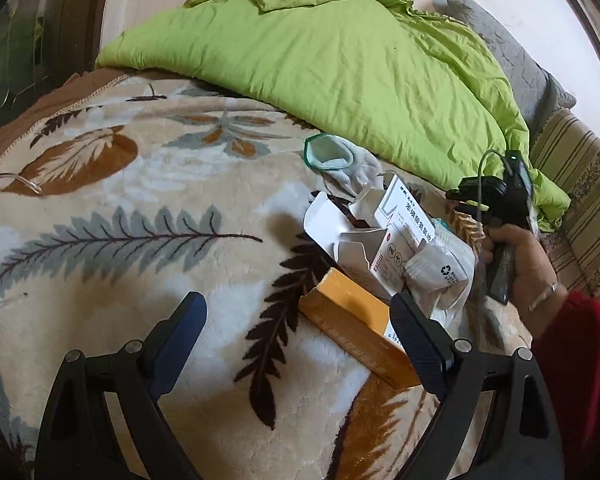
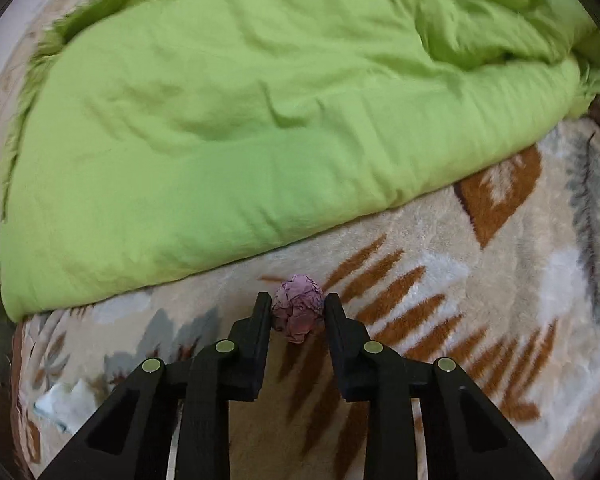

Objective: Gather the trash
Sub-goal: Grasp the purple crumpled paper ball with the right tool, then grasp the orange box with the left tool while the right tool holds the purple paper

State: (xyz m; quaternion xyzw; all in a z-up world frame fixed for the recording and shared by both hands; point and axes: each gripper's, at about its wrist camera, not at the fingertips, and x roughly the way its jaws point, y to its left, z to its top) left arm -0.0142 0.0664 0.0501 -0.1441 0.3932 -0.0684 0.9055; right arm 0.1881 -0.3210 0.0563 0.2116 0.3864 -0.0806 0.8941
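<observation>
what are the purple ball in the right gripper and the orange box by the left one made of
Purple ball: looks like crumpled paper, matte, with sharp creases and facets all over; thin foil or wrapper can't be ruled out. Orange box: looks like thin printed cardboard, smooth with a slight sheen, with straight folded edges and flat faces.

Left gripper (image 1: 296,316) jaws wide apart above leaf-patterned blanket (image 1: 140,208), empty. Orange box (image 1: 352,320) touches its right finger; torn white cartons (image 1: 380,232) just beyond; green quilt (image 1: 340,60) farther ahead.

Leaf-print blanket (image 1: 148,216): green duvet (image 1: 340,72), boxes (image 1: 380,240), sock (image 1: 340,164).
</observation>
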